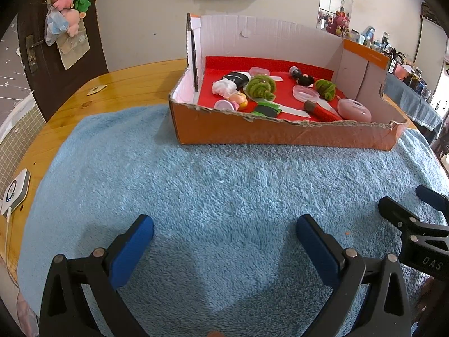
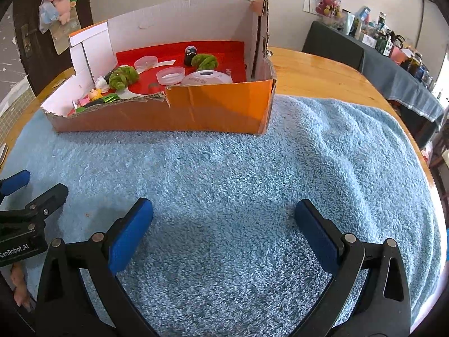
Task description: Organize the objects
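Your left gripper (image 1: 224, 226) hangs spread wide over the blue towel (image 1: 224, 185), its 2 black plastic fingers faced with flat blue rubbery pads (image 1: 132, 250) and nothing between them. Your right gripper (image 2: 223, 213) is equally splayed and empty, low above the same shaggy, looped terry pile, which ripples into soft folds toward its right edge. Each gripper's tips show at the edge of the other's view, so they sit side by side, apart.

Beyond the bare towel stands the cardboard box (image 1: 280, 134), orange outside, white corrugated inside, its near wall torn down to a ragged lip. The box rests on the far part of the towel. Inside, on a red lining (image 1: 213, 84), lie the sorted things: 2 fuzzy green coiled pieces (image 1: 261, 85), a crumpled white wad (image 1: 224, 87), a smooth pink rounded case (image 1: 354, 109), a clear shallow round lid (image 1: 306, 93), a red cylinder with a dark cap (image 1: 320, 111), and a small black figure (image 1: 305, 79).

Under it all is a glossy round wooden table (image 1: 132, 81). At its left rim sits a white rounded-square device (image 1: 14, 193). On the dark door behind hang plush toys (image 1: 67, 2).
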`<state>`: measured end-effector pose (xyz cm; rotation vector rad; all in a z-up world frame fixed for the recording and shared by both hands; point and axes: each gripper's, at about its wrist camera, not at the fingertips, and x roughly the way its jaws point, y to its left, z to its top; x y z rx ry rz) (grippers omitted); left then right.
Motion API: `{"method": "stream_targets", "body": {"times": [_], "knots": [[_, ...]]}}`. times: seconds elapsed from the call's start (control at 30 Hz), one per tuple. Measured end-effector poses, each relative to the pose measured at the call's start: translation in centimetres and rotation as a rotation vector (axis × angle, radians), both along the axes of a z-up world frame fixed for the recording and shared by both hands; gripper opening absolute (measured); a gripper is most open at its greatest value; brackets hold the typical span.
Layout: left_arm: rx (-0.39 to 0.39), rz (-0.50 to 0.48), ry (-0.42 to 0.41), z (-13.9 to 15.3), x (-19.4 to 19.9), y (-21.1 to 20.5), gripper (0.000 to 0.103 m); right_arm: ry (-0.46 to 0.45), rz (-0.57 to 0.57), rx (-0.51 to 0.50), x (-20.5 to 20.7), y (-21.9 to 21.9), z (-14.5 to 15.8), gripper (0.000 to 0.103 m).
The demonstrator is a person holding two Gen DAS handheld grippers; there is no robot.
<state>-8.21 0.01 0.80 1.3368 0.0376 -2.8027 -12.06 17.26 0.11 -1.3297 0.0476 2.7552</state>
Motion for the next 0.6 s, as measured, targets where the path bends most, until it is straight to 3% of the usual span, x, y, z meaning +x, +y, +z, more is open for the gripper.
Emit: {"method": "stream_targets", "body": {"times": [0.6], "knots": [[-0.005,-0.007,0.001,0.01,-0.20,0.25,0.103,0.001,0.001,0.000,-0.05,-0.08,0.02,0.103]]}}
